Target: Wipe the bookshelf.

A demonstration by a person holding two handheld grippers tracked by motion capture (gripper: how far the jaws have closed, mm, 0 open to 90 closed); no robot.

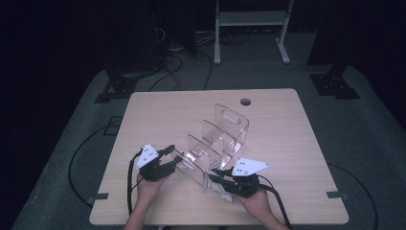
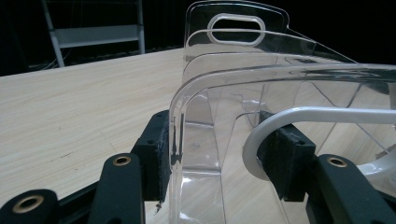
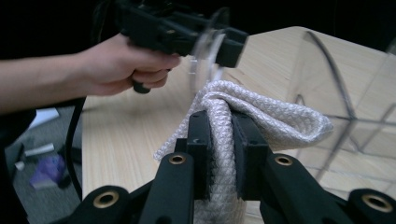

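Dark floor and cables ring our pale wooden table (image 1: pixel 287 143). Our right gripper (image 3: pixel 223 154) is clamped on a folded white knitted cloth (image 3: pixel 261 116), low in the frame's centre. Our left gripper (image 2: pixel 219 158) has its jaws closed on the curved near wall of a clear stepped acrylic rack (image 2: pixel 243 88); a white curved band sits there too. In the high view the rack (image 1: pixel 220 139) runs from lower centre toward upper right, and the cloth (image 1: pixel 218 184) lies just beside its near end, closest to our right hand (image 1: pixel 258 201).

A dark lab: lone wooden table (image 1: pixel 287 143), floor cables (image 1: pixel 191 62), metal frame (image 1: pixel 249 28).
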